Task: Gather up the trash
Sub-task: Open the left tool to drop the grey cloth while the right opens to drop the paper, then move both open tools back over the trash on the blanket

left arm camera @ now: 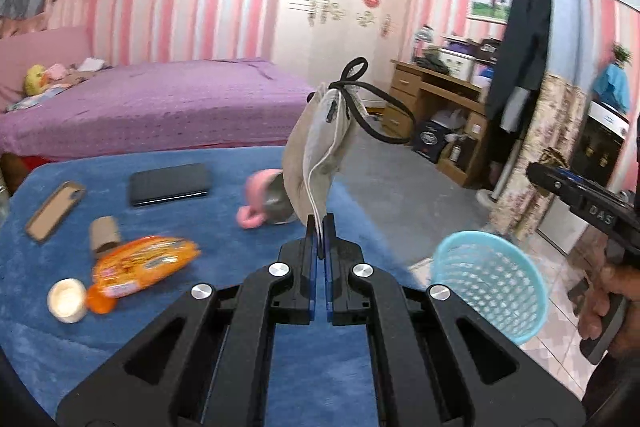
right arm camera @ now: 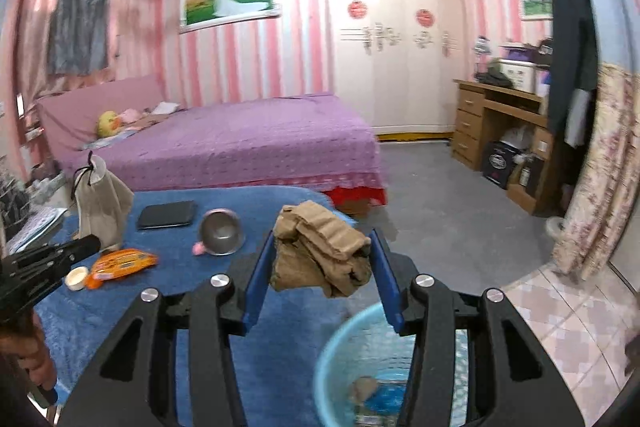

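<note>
My left gripper (left arm camera: 320, 227) is shut on the lower edge of a beige drawstring pouch (left arm camera: 316, 147), which stands up above the blue table; the right wrist view shows this gripper (right arm camera: 94, 243) and pouch (right arm camera: 104, 203) at the left. My right gripper (right arm camera: 323, 234) is shut on a crumpled brown wad (right arm camera: 320, 255), held in the air just above a light blue mesh basket (right arm camera: 340, 347). That basket (left arm camera: 492, 279) stands off the table's right edge, with some trash at its bottom. An orange snack packet (left arm camera: 144, 263), a cardboard tube (left arm camera: 104, 235) and a small white round lid (left arm camera: 67, 299) lie on the table.
On the blue-covered table (left arm camera: 200, 327) also lie a phone case (left arm camera: 56, 211), a black wallet (left arm camera: 170, 183) and a metal bowl (right arm camera: 222, 231) beside a pink object (left arm camera: 250, 217). Behind it stands a purple bed (right arm camera: 248, 139). Grey floor and a wooden desk (right arm camera: 500, 119) are to the right.
</note>
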A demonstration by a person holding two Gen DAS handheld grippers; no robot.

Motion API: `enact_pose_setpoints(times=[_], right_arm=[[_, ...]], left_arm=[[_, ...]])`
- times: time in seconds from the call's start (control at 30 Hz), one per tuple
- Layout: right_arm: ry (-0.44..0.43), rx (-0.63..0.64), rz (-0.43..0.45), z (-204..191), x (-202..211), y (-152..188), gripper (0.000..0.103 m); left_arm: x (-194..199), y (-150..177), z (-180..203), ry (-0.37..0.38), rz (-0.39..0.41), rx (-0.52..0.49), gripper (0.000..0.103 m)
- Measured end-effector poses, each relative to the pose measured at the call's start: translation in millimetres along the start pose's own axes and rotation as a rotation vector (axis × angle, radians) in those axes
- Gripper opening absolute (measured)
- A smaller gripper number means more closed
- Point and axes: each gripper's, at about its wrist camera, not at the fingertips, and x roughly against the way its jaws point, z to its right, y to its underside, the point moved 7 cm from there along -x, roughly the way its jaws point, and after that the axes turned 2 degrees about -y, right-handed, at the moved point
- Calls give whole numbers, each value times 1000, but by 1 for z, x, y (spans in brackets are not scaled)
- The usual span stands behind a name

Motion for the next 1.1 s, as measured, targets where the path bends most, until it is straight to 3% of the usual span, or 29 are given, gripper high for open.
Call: enact_pose_setpoints(times=[0.3, 0.5, 0.57, 0.6, 0.67, 0.83, 0.9, 0.97, 1.1], right_arm=[[58, -46, 2, 48, 11, 2, 48], [119, -115, 36, 77, 18, -1, 48], [119, -127, 38, 83, 19, -1, 48], [114, -126, 34, 83, 19, 0, 48], [118, -114, 22, 84, 15, 2, 48], [121, -114, 12, 86, 10, 3, 50], [133, -110, 3, 88, 7, 5, 60], [165, -86, -19, 85, 0, 8, 79], [186, -42, -40, 69, -14, 9, 80]], left_arm=[[-43, 18, 108, 163, -72, -83, 1], [-65, 36, 179, 311, -140, -138, 3], [-73, 40, 200, 342, -157, -166, 39], [-74, 41, 202, 333, -147, -170, 64], [-74, 42, 206, 325, -136, -188, 66], [-72, 41, 158, 221, -131, -137, 66], [-67, 37, 131, 184, -124, -111, 66], [-51, 32, 92, 132, -91, -94, 68], [-17, 26, 10, -23, -38, -77, 72]])
